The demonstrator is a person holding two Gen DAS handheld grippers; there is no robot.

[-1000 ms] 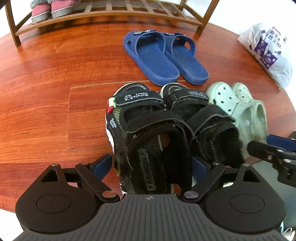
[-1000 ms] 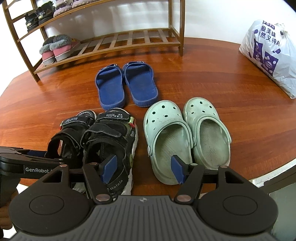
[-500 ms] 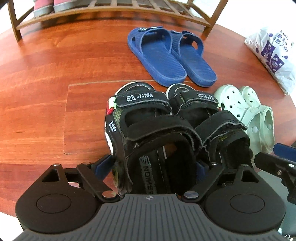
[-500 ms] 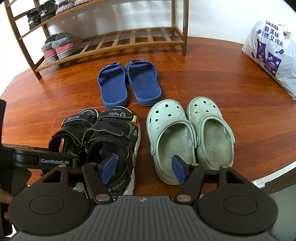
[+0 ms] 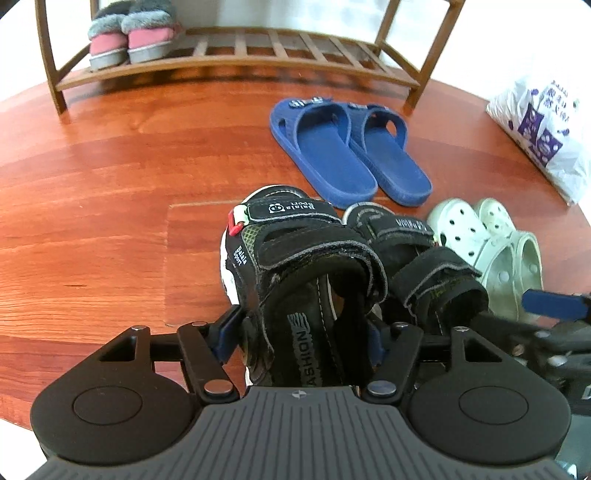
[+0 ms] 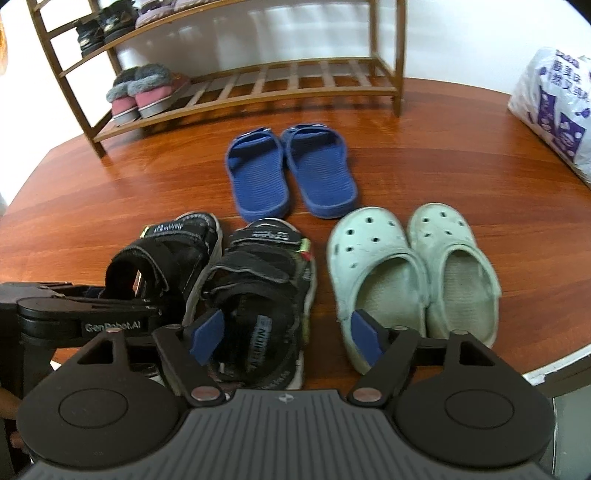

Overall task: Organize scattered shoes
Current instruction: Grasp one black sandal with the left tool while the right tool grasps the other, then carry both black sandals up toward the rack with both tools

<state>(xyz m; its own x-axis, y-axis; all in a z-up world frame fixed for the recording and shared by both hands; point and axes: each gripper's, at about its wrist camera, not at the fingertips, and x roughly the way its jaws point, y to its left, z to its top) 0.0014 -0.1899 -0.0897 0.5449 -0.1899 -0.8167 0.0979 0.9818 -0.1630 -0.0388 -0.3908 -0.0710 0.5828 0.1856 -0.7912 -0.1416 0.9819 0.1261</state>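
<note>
Both tongs point down at the shoes on the floor. My left gripper has just been closing, and its pads now pinch the heel of the left black sandal; that sandal sits tilted, heel raised toward my camera, where a second ago it lay flat. My right gripper has just been opening and stands spread, nothing pinched; its left pad hovers over the heel of the right black sandal, its right pad over the near edge of the left clog.

Counting: two black sandals, side by side. Two blue slides, paired, just beyond the sandals. Two pale green clogs, the second touching the first, right of the sandals. On the rack, two pink fur-trimmed slippers on the bottom shelf, and more dark shoes above; I cannot count those. One white printed bag lies at far right.

Since earlier, the slides, clogs and right sandal lie as they did.
</note>
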